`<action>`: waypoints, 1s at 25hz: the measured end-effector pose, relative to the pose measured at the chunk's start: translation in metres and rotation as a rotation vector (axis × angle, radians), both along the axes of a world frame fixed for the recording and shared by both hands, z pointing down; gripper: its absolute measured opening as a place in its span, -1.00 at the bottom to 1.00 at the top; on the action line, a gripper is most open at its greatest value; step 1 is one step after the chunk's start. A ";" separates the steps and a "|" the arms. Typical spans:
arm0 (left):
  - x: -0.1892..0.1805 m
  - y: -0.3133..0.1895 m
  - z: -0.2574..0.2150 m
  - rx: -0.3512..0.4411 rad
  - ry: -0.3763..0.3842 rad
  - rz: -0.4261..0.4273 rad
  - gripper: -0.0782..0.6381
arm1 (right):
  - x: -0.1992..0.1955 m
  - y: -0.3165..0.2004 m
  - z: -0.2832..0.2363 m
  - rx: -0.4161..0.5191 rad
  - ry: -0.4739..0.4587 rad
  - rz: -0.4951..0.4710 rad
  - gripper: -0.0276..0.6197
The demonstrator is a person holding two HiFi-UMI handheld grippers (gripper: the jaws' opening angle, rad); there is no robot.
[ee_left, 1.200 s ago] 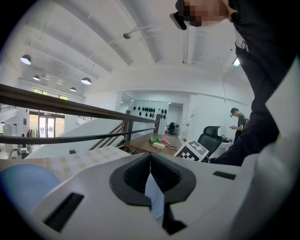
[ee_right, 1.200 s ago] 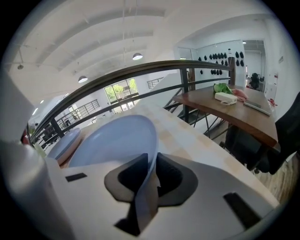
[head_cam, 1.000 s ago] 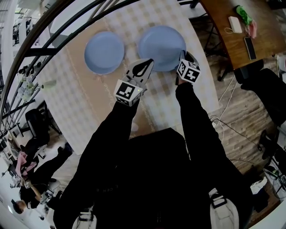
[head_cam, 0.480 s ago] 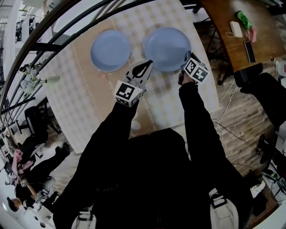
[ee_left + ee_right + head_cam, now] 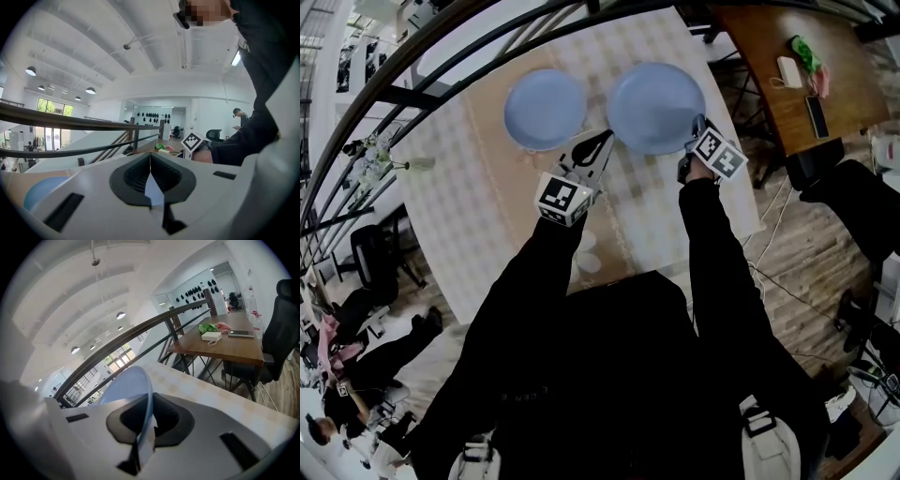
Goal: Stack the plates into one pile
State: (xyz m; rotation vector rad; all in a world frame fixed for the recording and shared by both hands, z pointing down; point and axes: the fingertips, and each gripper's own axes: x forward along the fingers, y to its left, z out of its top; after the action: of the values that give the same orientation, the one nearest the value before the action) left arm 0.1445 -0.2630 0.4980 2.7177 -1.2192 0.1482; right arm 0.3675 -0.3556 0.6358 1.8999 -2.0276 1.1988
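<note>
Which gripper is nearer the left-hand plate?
Left. The left gripper is beside the left-hand plate's near right edge, shut and empty; the right gripper is farther off, clamped on the other plate's rim.

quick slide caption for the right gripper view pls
Right gripper shut on the rim of a blue plate, checked table beyond

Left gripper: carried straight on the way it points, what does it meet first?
Likely the near rim of the right plate, which the right gripper holds. The left gripper seems tilted up, so it may pass over.
</note>
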 end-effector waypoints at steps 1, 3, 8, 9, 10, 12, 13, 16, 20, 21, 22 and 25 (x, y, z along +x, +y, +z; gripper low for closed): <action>-0.005 0.002 -0.002 0.004 0.001 -0.006 -0.73 | -0.003 0.001 -0.003 0.001 -0.006 -0.001 -0.84; -0.014 0.006 -0.006 0.012 0.004 -0.019 -0.73 | -0.011 0.004 -0.009 0.004 -0.015 -0.005 -0.84; -0.039 0.014 -0.011 0.023 0.008 -0.057 -0.73 | -0.034 0.008 -0.021 0.008 -0.028 -0.035 -0.84; -0.044 0.016 -0.013 0.025 0.006 -0.066 -0.73 | -0.041 0.007 -0.024 0.009 -0.032 -0.044 -0.84; -0.050 0.017 -0.014 0.026 0.005 -0.075 -0.73 | -0.048 0.007 -0.026 0.010 -0.037 -0.054 -0.84; -0.060 0.020 -0.017 0.028 0.005 -0.093 -0.73 | -0.061 0.008 -0.029 0.009 -0.046 -0.073 -0.84; -0.065 0.022 -0.018 0.029 0.007 -0.103 -0.73 | -0.068 0.008 -0.029 0.008 -0.050 -0.084 -0.84; -0.083 0.025 -0.019 0.032 0.008 -0.136 -0.73 | -0.092 0.005 -0.030 0.005 -0.059 -0.120 -0.83; -0.112 0.029 -0.016 0.029 0.007 -0.180 -0.73 | -0.126 0.003 -0.028 -0.001 -0.067 -0.160 -0.83; -0.119 0.030 -0.015 0.028 0.007 -0.190 -0.73 | -0.134 0.002 -0.028 -0.003 -0.069 -0.170 -0.83; -0.125 0.031 -0.013 0.026 0.007 -0.198 -0.73 | -0.142 0.002 -0.027 -0.006 -0.072 -0.179 -0.83; -0.144 0.033 -0.009 0.021 0.005 -0.220 -0.73 | -0.166 -0.001 -0.023 -0.016 -0.078 -0.206 -0.83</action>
State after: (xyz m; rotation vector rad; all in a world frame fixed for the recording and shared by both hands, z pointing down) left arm 0.0009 -0.2304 0.4890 2.5757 -1.5146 0.1017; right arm 0.2011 -0.3567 0.6132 1.6134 -2.1827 1.2484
